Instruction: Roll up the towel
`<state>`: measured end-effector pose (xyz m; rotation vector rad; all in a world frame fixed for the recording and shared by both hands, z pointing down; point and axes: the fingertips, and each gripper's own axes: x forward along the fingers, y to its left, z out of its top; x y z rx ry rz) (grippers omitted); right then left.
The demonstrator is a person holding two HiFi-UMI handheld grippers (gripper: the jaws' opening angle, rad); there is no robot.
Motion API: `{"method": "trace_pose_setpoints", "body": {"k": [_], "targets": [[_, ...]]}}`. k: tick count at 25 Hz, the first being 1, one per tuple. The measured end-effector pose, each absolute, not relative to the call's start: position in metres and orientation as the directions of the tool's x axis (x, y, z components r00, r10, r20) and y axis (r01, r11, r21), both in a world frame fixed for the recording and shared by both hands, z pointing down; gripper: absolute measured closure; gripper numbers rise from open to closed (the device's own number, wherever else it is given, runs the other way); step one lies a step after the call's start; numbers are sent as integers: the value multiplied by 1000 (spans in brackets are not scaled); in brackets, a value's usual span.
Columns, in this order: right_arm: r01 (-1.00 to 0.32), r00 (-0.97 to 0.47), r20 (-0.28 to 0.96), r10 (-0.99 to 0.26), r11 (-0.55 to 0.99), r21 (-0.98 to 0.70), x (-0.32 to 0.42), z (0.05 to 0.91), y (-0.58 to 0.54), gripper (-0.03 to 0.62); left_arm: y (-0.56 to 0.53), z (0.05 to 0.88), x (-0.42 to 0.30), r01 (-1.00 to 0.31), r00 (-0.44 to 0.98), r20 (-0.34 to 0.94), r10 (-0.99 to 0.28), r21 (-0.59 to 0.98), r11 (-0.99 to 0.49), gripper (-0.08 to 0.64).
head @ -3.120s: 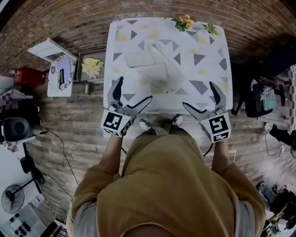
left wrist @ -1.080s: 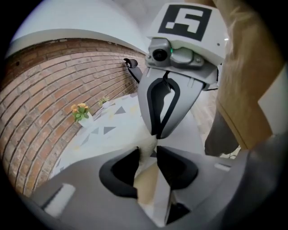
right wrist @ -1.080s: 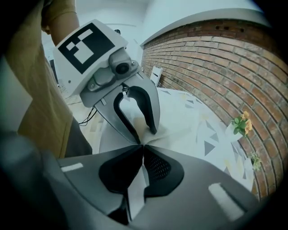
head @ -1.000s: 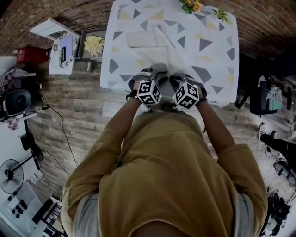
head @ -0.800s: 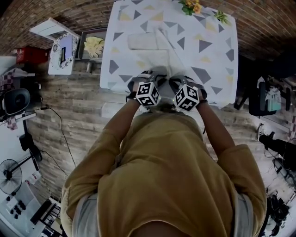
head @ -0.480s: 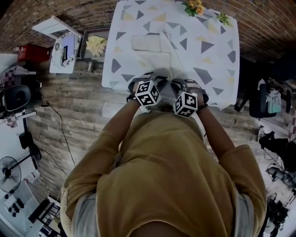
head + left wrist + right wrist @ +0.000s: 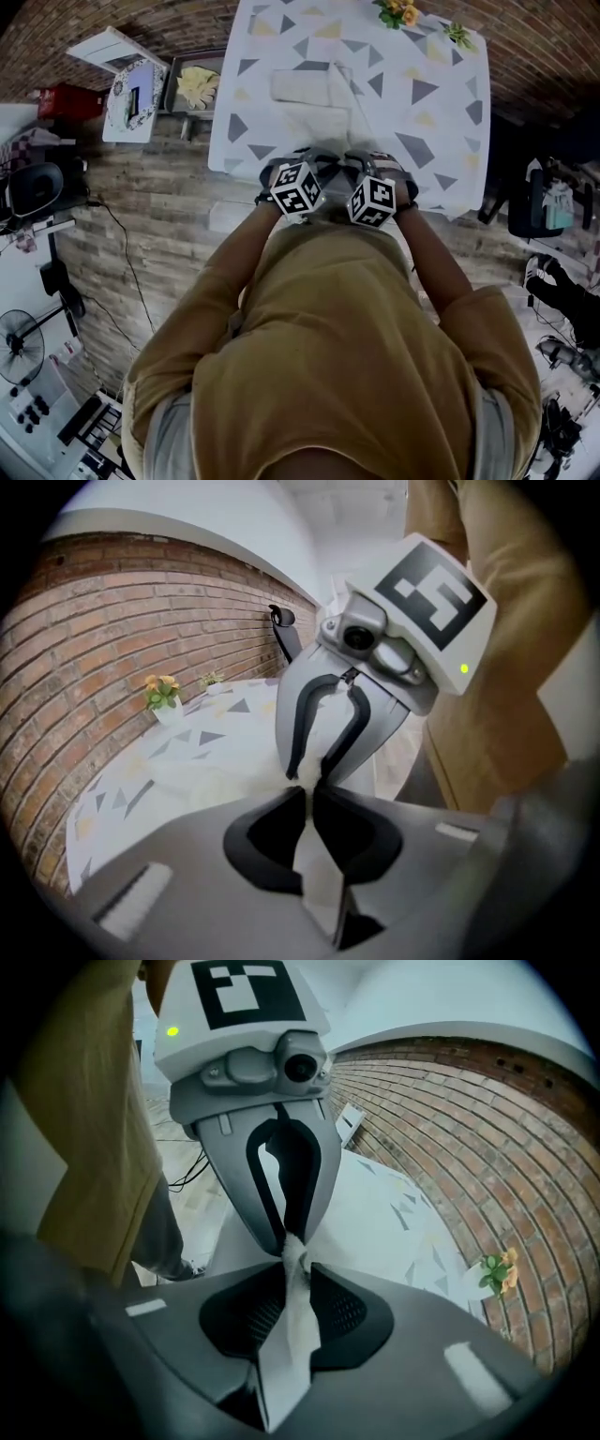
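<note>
At the near edge of the desk [image 7: 441, 103], the white towel [image 7: 309, 89] runs back toward the middle, with bare patterned cloth on either side. Both tongs hold its near hem, tip to tip. The left tongs [image 7: 307, 794] have just closed tight on it. The right tongs [image 7: 298, 1269] have just been easing open, though they seemingly pinch the fold.

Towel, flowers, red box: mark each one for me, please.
towel [image 7: 300, 86], head view, on its flat far end.
flowers [image 7: 162, 684], left gripper view, on the blooms.
red box [image 7: 64, 99], head view, on the middle of its top.
</note>
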<state>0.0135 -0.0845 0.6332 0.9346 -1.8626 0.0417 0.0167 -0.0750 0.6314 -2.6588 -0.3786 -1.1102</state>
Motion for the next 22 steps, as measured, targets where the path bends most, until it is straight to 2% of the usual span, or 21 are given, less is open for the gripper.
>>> {"method": "trace_pose_setpoints", "body": {"k": [1, 3, 9, 13, 22], "targets": [[-608, -205, 793, -574, 710, 357, 11, 632, -82, 528, -74, 630, 15, 329, 679, 717, 157, -105, -939, 469], [-595, -240, 799, -552, 734, 328, 6, 629, -76, 550, -70, 627, 10, 345, 673, 714, 191, -75, -936, 469], [-629, -337, 833, -438, 764, 147, 2, 623, -65, 554, -67, 613, 4, 388, 641, 696, 322, 68, -919, 469], [-681, -390, 852, -350, 732, -12, 10, 618, -71, 554, -78, 606, 13, 390, 640, 677, 363, 120, -913, 469], [-772, -432, 844, -319, 614, -163, 43, 617, -96, 552, -107, 623, 26, 282, 612, 634, 472, 383, -880, 469]]}}
